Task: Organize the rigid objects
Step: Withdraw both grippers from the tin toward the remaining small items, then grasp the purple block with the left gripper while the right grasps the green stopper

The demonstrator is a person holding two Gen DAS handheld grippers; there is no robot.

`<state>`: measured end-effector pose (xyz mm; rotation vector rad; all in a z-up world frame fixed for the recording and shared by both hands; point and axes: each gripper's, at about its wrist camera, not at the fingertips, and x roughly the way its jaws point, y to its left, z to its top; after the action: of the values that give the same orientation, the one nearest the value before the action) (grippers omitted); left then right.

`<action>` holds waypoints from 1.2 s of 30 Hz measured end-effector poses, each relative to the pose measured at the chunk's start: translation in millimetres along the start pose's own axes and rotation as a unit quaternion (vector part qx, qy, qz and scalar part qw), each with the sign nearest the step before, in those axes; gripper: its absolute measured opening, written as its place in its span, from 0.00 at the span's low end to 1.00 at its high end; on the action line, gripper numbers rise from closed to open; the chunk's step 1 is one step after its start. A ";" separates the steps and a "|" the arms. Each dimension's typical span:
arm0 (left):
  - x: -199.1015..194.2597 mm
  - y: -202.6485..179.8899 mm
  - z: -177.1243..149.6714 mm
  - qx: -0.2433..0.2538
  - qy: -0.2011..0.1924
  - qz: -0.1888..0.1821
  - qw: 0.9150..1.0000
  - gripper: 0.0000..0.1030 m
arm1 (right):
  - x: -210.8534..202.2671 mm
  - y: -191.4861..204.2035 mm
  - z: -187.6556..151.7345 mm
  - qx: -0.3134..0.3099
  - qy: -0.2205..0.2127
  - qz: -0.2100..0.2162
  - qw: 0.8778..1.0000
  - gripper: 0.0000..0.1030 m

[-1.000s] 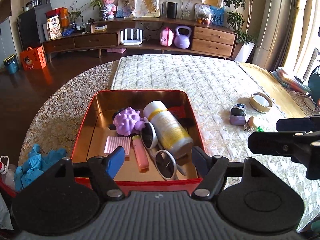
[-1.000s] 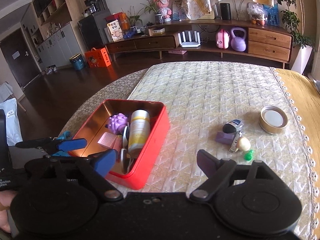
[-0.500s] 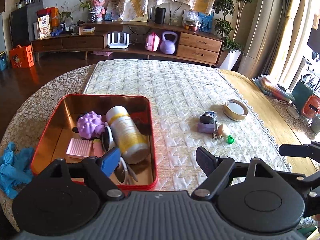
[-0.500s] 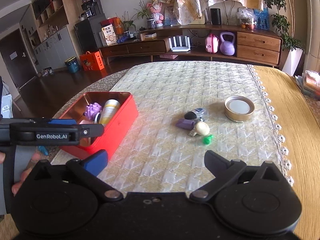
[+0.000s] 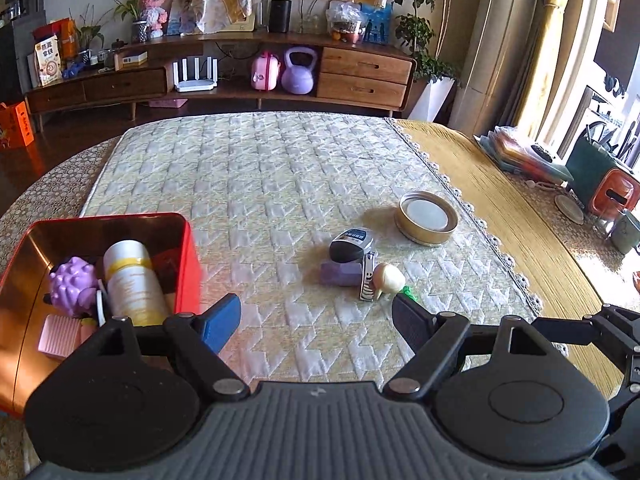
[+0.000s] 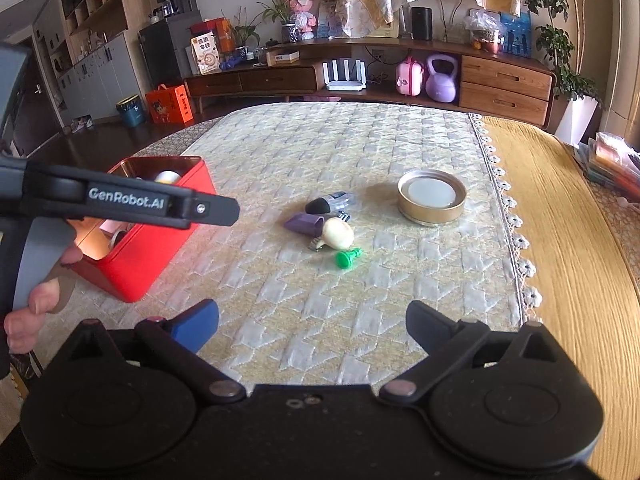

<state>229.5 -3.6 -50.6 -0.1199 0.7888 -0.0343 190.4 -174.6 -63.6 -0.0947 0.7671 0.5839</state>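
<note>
A red tin (image 5: 191, 248) at the left holds a white and yellow bottle (image 5: 132, 284), a purple spiky ball (image 5: 74, 286) and a pink ridged piece (image 5: 60, 334). On the quilted cloth lies a loose pile: a black and grey device (image 5: 350, 246), a purple block (image 5: 340, 274), a striped clip (image 5: 367, 280), a cream egg shape (image 5: 390, 278) and a green piece (image 6: 348, 259). My left gripper (image 5: 316, 316) hovers open just short of the pile. My right gripper (image 6: 312, 320) is wide, its jaws closing slightly on nothing, with the pile ahead of it.
A round gold lid (image 5: 426, 218) lies right of the pile near the cloth's lace edge. The yellow tablecloth (image 5: 500, 216) stretches to the right, with folders and a small orange box at its far edge. A hand (image 6: 32, 312) grips the left tool beside the tin (image 6: 160, 256).
My left gripper swung right from over the tin to face the loose pile. The right gripper moved right and lower toward the pile, and its jaws spread wider.
</note>
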 end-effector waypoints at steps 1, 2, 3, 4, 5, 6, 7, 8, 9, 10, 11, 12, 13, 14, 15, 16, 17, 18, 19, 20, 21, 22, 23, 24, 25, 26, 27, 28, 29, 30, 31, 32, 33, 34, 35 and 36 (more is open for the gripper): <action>6.2 -1.2 2.6 -0.001 0.004 0.001 1.000 0.80 | 2.4 -0.9 0.0 -0.005 -0.001 -0.001 1.000 0.96; 12.1 -1.9 4.4 -0.004 0.007 -0.001 1.000 0.80 | 4.9 -2.0 0.3 -0.009 -0.001 -0.001 1.000 0.95; 18.8 -2.5 5.7 -0.006 0.010 -0.002 1.000 0.80 | 7.6 -3.2 0.6 -0.013 -0.002 -0.003 1.000 0.93; 24.7 -2.4 6.1 -0.008 0.013 -0.001 1.000 0.80 | 10.9 -5.5 1.1 -0.016 -0.001 -0.003 1.000 0.92; 30.9 -3.1 6.5 -0.009 0.015 0.001 1.000 0.80 | 13.6 -7.2 1.0 -0.017 -0.002 -0.002 1.000 0.91; 37.0 -3.8 6.5 -0.009 0.018 0.003 1.000 0.80 | 17.0 -9.7 1.1 -0.019 -0.001 0.003 1.000 0.90; 42.6 -4.7 6.1 -0.008 0.021 0.006 1.000 0.80 | 20.1 -11.5 1.0 -0.021 0.000 0.004 1.000 0.90; 47.5 -5.3 5.8 -0.008 0.023 0.007 1.000 0.80 | 23.1 -12.8 0.8 -0.023 0.000 0.003 1.000 0.90; 52.6 -6.7 6.4 -0.007 0.023 0.008 1.000 0.80 | 26.5 -14.2 0.7 -0.026 0.001 0.003 1.000 0.86; 57.2 -7.9 6.6 -0.005 0.023 0.011 1.000 0.80 | 29.8 -15.2 1.1 -0.029 0.003 0.003 1.000 0.84; 61.3 -9.0 7.2 -0.004 0.023 0.013 1.000 0.80 | 32.8 -16.5 1.5 -0.029 0.004 0.003 1.000 0.80; 65.7 -9.5 8.1 -0.003 0.023 0.015 1.000 0.80 | 36.5 -18.5 2.4 -0.028 0.005 0.003 1.000 0.80; 69.7 -9.8 9.0 -0.003 0.022 0.016 1.000 0.80 | 39.0 -19.9 3.3 -0.027 0.005 0.004 1.000 0.80; 73.3 -10.1 9.9 -0.003 0.022 0.015 1.000 0.80 | 41.7 -21.6 4.2 -0.027 0.004 0.005 1.000 0.79; 77.1 -10.2 10.8 -0.003 0.023 0.014 1.000 0.80 | 43.7 -23.0 5.0 -0.026 0.004 0.005 1.000 0.77; 80.6 -10.8 11.7 -0.002 0.024 0.014 1.000 0.80 | 45.8 -24.0 5.8 -0.026 0.003 0.005 1.000 0.77; 84.1 -11.5 12.3 -0.001 0.025 0.014 1.000 0.80 | 48.2 -25.0 6.5 -0.027 0.003 0.005 1.000 0.75; 87.1 -12.1 12.4 0.001 0.025 0.015 1.000 0.80 | 50.8 -25.1 7.9 -0.030 0.003 0.005 1.000 0.75; 89.9 -12.8 12.0 0.002 0.027 0.015 1.000 0.80 | 53.4 -25.2 8.6 -0.032 0.004 0.004 0.999 0.74; 92.5 -13.1 12.0 0.002 0.027 0.015 1.000 0.80 | 55.9 -25.2 9.2 -0.035 0.006 0.003 0.999 0.72; 94.4 -13.3 11.6 0.002 0.025 0.015 1.000 0.80 | 59.3 -24.8 9.9 -0.038 0.008 0.004 0.999 0.70; 95.3 -13.0 11.6 0.000 0.020 0.015 1.000 0.80 | 61.9 -24.8 10.5 -0.040 0.009 0.003 0.999 0.70; 96.8 -12.5 12.0 -0.002 0.019 0.013 1.000 0.80 | 64.2 -24.9 11.4 -0.041 0.009 0.002 0.999 0.69; 98.5 -11.8 12.3 -0.005 0.019 0.010 1.000 0.80 | 67.1 -24.7 12.7 -0.042 0.009 0.002 0.999 0.68; 99.4 -10.7 12.8 -0.009 0.018 0.008 1.000 0.80 | 69.5 -24.4 13.9 -0.044 0.009 0.002 0.999 0.66; 100.5 -10.0 13.2 -0.012 0.018 0.006 1.000 0.80 | 71.6 -24.1 14.9 -0.046 0.008 0.002 0.999 0.63; 101.2 -9.5 13.6 -0.013 0.017 0.005 1.000 0.80 | 74.8 -23.7 16.2 -0.048 0.008 0.001 0.999 0.60; 101.2 -9.5 13.3 -0.013 0.015 0.005 1.000 0.81 | 77.0 -23.5 17.0 -0.050 0.009 0.002 0.999 0.58; 101.2 -9.0 12.9 -0.012 0.014 0.008 1.000 0.81 | 78.8 -23.1 17.4 -0.052 0.009 0.002 0.999 0.57; 101.8 -8.1 12.0 -0.012 0.014 0.010 1.000 0.80 | 81.4 -21.9 17.7 -0.055 0.009 0.000 0.998 0.56; 101.7 -6.4 11.4 -0.015 0.013 0.013 1.000 0.80 | 83.5 -21.4 17.7 -0.057 0.010 -0.002 0.998 0.55; 100.6 -3.8 10.5 -0.021 0.010 0.013 1.000 0.80 | 85.0 -21.0 17.4 -0.058 0.011 -0.002 0.998 0.54; 100.2 -2.3 9.9 -0.024 0.008 0.011 1.000 0.80 | 85.9 -20.9 17.3 -0.058 0.011 -0.001 0.998 0.53; 100.0 -1.9 8.9 -0.020 0.008 0.011 1.000 0.80 | 86.8 -20.5 17.2 -0.059 0.010 -0.001 0.998 0.53; 101.2 -3.6 8.1 -0.011 0.009 0.013 1.000 0.80 | 87.5 -19.9 17.2 -0.062 0.008 -0.003 0.998 0.52; 102.3 -6.0 7.0 -0.001 0.010 0.014 1.000 0.80 | 88.1 -19.3 17.4 -0.065 0.008 -0.005 0.998 0.51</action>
<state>306.6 -16.6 -117.1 -0.1093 0.8110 -0.0078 261.8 -145.0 -113.2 -0.2234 0.7430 0.6235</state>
